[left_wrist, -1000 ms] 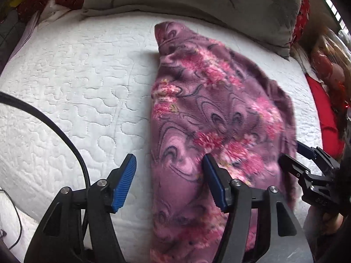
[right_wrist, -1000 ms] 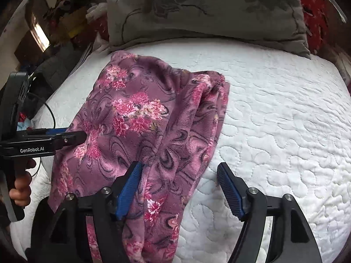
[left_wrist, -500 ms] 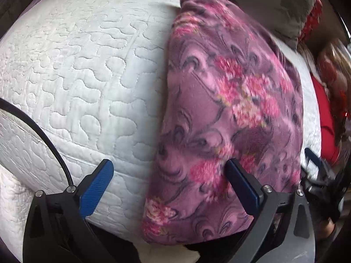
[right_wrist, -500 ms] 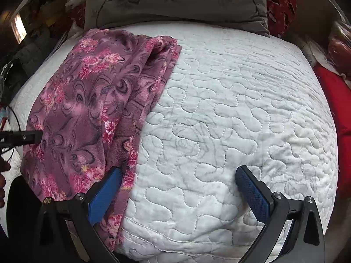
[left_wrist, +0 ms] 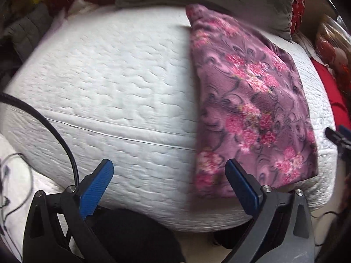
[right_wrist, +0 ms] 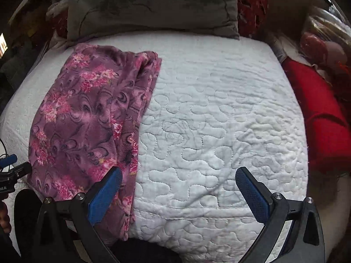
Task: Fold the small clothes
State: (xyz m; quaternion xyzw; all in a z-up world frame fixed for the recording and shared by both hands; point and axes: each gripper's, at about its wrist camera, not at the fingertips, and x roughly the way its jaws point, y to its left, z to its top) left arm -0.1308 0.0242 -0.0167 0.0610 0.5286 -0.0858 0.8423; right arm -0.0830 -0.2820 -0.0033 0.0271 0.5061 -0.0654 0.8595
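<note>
A purple fleece garment with pink flowers (left_wrist: pixel 252 105) lies folded lengthwise on the white quilted bed (left_wrist: pixel 114 83), its near end hanging over the bed's front edge. In the left wrist view my left gripper (left_wrist: pixel 169 175) is open over the bare quilt, with the garment just past its right finger. My right gripper (right_wrist: pixel 179 186) is open too, above bare quilt, and the garment (right_wrist: pixel 87 120) lies to its left, behind its left finger. Neither gripper holds anything. The right gripper's tip (left_wrist: pixel 337 133) shows at the left view's right edge.
A grey pillow (right_wrist: pixel 153 6) lies across the head of the bed. Red fabric (right_wrist: pixel 318 114) and bundled items sit off the bed's right side. A black cable (left_wrist: pixel 54 131) arcs across the left view. Wide bare quilt (right_wrist: pixel 219 120) lies right of the garment.
Both grippers opened wide and let go of the garment, then drew back toward the bed's front edge. The left one shifted left and the right one right, off the cloth.
</note>
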